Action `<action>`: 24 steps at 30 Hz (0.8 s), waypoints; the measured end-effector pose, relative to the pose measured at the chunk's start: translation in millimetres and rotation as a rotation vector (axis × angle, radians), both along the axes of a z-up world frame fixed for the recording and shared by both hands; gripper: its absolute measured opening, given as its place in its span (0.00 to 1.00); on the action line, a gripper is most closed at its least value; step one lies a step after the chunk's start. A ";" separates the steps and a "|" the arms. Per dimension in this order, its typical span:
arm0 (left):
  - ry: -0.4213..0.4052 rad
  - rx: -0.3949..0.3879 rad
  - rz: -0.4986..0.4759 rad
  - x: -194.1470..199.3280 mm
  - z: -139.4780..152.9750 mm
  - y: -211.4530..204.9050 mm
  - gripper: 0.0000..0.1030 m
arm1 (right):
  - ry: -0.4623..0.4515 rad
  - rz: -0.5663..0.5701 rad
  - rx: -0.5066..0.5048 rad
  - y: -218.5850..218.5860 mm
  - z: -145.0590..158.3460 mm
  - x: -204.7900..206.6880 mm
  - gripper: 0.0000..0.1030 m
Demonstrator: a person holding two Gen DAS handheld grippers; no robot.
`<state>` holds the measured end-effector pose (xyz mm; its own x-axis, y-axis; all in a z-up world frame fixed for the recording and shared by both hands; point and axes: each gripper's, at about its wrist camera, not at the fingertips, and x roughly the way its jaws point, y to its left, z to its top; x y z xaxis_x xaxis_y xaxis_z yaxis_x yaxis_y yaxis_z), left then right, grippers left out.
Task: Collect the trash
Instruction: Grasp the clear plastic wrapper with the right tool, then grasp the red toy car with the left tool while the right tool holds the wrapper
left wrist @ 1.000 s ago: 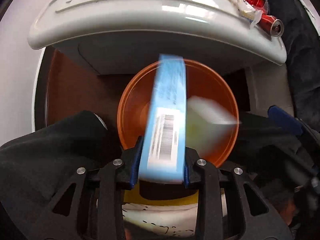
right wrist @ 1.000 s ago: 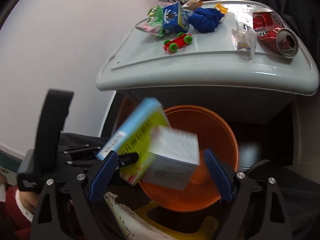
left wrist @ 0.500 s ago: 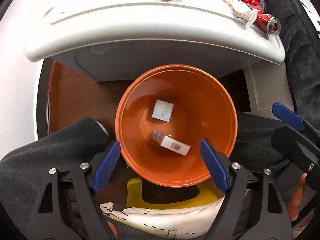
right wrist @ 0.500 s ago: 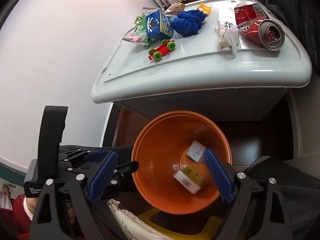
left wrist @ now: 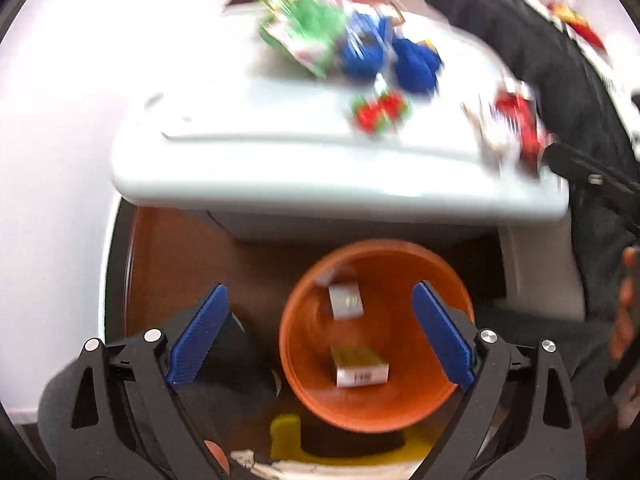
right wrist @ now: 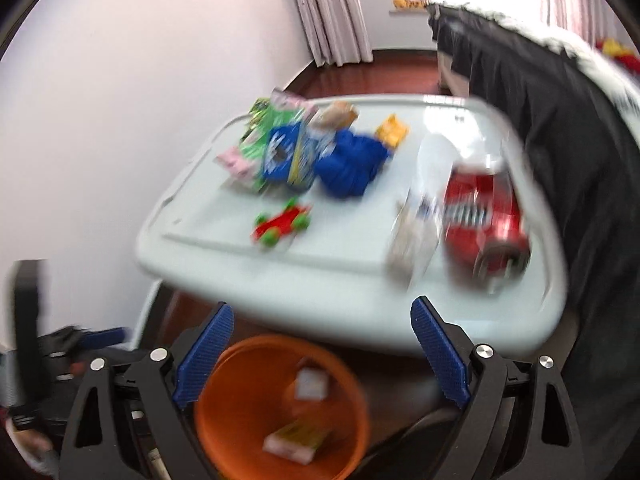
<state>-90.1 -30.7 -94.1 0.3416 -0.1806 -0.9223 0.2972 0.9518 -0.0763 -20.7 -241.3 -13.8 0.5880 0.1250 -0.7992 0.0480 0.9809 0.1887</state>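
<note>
An orange bin (left wrist: pixel 436 396) stands on the floor below a white table (left wrist: pixel 280 168); it also shows in the right wrist view (right wrist: pixel 224 440). Two small boxes lie inside it: a white one (left wrist: pixel 346 302) and a yellow-and-white one (left wrist: pixel 360 368). My left gripper (left wrist: pixel 320 340) is open and empty above the bin. My right gripper (right wrist: pixel 322 356) is open and empty above the bin, near the table's front edge. On the table lie a crushed red can (right wrist: pixel 486 216) and a clear wrapper (right wrist: pixel 416 232), both blurred.
The table (right wrist: pixel 352 280) also holds a red toy car (right wrist: pixel 282 222), a blue box (right wrist: pixel 290 158), a blue cloth (right wrist: pixel 352 162), green and pink packets (right wrist: pixel 256 140) and a yellow piece (right wrist: pixel 392 130). A dark fabric-covered thing (right wrist: pixel 560 140) stands at right; a white wall is at left.
Both grippers opened and dropped their boxes into the orange bin. Since then both have lifted and tilted up toward the table top; the views are motion-blurred.
</note>
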 end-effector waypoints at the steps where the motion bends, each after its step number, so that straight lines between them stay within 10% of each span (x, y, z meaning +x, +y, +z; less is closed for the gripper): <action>1: -0.013 -0.016 0.019 4.0 5.0 5.3 0.88 | 0.003 0.008 -0.043 -4.7 -0.6 16.6 0.86; 7: -0.070 -0.052 0.097 15.4 16.4 26.6 0.88 | 0.157 0.110 -0.161 -15.8 -33.3 70.5 0.60; 18: -0.064 -0.061 0.102 24.0 6.3 23.2 0.88 | 0.287 0.135 -0.311 -19.9 -82.9 89.7 0.59; 21: -0.048 -0.058 0.100 27.1 2.5 22.5 0.88 | 0.289 0.122 -0.253 -28.4 -89.7 90.3 0.55; 24: -0.043 -0.069 0.093 30.2 1.7 21.0 0.88 | 0.295 0.096 -0.144 -39.1 -91.8 92.4 0.30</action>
<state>-59.9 -9.7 -92.3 0.3991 -0.2085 -0.8929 0.2119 0.9684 -0.1315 71.6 -280.4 -105.6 0.3200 0.0420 -0.9465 -0.0136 0.9991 0.0397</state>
